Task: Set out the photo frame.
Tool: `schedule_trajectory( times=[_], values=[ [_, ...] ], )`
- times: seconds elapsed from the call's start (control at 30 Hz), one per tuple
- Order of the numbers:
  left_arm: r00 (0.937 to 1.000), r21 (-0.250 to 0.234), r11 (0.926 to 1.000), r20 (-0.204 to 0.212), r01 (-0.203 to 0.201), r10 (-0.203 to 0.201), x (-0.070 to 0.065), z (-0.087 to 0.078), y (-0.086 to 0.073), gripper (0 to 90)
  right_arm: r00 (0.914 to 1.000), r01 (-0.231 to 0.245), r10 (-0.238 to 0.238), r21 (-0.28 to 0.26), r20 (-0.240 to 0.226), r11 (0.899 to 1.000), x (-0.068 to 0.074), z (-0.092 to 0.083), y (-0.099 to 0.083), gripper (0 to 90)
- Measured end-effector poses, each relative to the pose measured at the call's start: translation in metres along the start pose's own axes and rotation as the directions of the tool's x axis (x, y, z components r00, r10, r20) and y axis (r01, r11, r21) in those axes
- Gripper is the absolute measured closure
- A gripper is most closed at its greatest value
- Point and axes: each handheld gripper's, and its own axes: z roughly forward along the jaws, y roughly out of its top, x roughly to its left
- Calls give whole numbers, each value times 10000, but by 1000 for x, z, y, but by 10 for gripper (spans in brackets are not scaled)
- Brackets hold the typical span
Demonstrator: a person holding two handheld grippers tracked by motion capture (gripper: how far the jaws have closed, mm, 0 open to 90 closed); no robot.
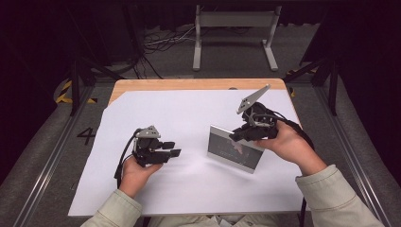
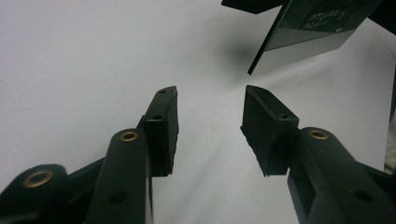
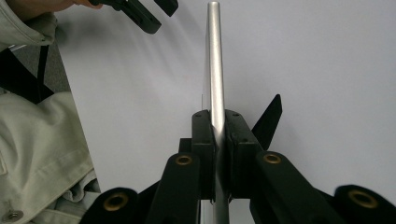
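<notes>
In the left gripper view the picture frame [image 2: 322,23] ran off the top edge, and the pale writing on its dark glass was too small to read. In the right gripper view the right claw [image 3: 218,140] covered the frame's lower edge, and the other claw [image 3: 140,14] was cropped above.

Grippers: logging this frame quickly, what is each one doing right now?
Left gripper: open, nothing between its jaws.
Right gripper: shut on the thin silver-edged panel, holding it by its edge.
</notes>
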Motion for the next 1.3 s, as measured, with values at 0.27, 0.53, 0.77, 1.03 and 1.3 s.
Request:
schedule_trajectory(
  times=[0.27,0.53,0.77,1.03,1.3],
  values=[
    [10000,37,10000,8,-60,60,1,1,0,564,9936,1025,-1013,210,-497,9945,-10,8,3,840],
    [10000,37,10000,32,2,-2,1,2,0,564,9862,1390,-1365,212,-939,9901,-18,14,2,840],
    [10000,59,10000,36,-1,1,0,2,0,564,9663,2297,-2254,212,-1245,9730,-21,20,2,839],
    [10000,72,10000,48,5,-5,1,3,0,564,9437,3005,-2940,212,-1515,9536,-29,24,1,839],
    [10000,73,10000,53,-13,12,1,4,0,563,9394,3133,-3088,69,-1486,9496,-36,26,-1,824]
  ],
)
